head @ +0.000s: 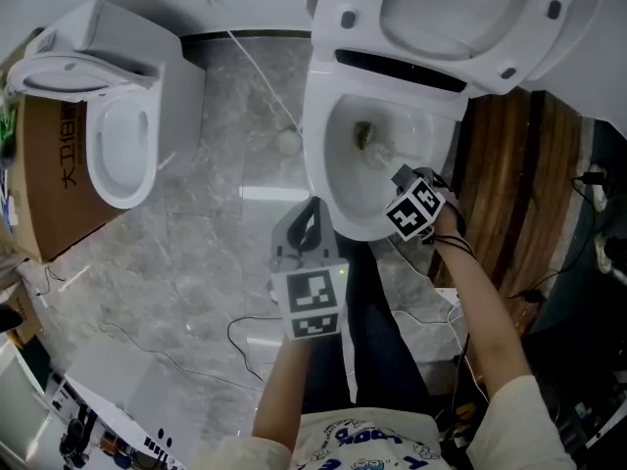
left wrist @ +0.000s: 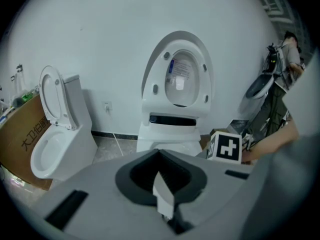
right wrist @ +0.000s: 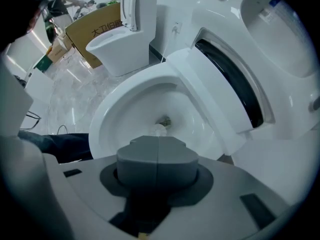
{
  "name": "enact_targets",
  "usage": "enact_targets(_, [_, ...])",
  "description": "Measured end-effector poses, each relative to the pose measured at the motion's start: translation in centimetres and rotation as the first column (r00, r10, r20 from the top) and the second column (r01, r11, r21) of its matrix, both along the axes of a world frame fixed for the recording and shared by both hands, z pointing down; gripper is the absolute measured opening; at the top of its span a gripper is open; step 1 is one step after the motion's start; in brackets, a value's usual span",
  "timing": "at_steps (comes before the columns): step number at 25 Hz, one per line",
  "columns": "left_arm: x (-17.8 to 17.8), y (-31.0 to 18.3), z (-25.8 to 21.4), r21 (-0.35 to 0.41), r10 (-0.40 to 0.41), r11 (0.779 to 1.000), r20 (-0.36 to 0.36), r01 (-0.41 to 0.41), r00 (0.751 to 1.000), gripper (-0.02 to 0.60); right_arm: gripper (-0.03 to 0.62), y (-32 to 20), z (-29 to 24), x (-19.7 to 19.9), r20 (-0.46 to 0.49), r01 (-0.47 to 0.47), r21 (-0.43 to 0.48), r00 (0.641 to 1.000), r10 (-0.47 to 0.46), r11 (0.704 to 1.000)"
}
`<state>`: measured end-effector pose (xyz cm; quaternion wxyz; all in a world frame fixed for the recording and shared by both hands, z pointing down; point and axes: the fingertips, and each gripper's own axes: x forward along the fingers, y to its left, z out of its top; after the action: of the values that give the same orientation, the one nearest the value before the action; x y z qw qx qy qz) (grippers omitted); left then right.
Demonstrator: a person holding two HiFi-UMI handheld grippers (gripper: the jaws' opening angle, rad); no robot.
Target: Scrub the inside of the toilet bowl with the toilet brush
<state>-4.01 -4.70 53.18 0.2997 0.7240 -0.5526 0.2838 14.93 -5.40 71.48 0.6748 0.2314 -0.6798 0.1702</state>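
Note:
A white toilet bowl (head: 333, 179) stands open with its lid (head: 460, 18) raised. Down in the bowl, beside the drain (right wrist: 164, 120), rests the pale head of the toilet brush (head: 373, 152). My right gripper (head: 403, 176) hangs over the bowl's near right rim, shut on the brush handle. In the right gripper view its grey jaws (right wrist: 157, 149) meet, and the brush head (right wrist: 159, 130) pokes out beyond them. My left gripper (head: 311, 210) hovers just in front of the bowl's near rim, shut and holding nothing, and in its own view the left gripper (left wrist: 160, 180) faces the raised lid (left wrist: 178, 76).
A second white toilet (head: 116, 116) stands at the left with a cardboard box (head: 54, 179) beside it. Cables (head: 245, 336) trail over the grey marble floor (head: 211, 213). A wooden panel (head: 514, 194) lies right of the bowl. My dark trouser legs (head: 377, 331) are just before the toilet.

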Motion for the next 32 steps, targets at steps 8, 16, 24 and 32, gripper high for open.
enact_targets(8, [0.1,0.1,-0.2,0.006,-0.001,1.000,-0.012,0.001,1.000,0.002,0.163,0.0,-0.2,-3.7,0.171,-0.326,-0.071,0.927,0.333,0.943])
enact_targets(16, [0.1,0.4,0.1,0.003,0.003,1.000,-0.014,-0.003,1.000,0.002,0.163,0.0,-1.1,-4.6,0.252,-0.556,-0.064,0.795,0.552,0.829])
enact_targets(24, [-0.2,0.7,-0.2,0.006,-0.001,1.000,-0.012,0.002,1.000,0.002,0.164,5.4,-1.2,-2.8,0.204,-0.447,-0.105,0.865,0.459,0.888])
enact_targets(32, [0.5,0.9,-1.0,0.016,0.018,1.000,-0.016,-0.017,1.000,0.002,0.163,4.6,-1.7,1.3,0.110,-0.224,-0.024,0.968,0.226,0.974])
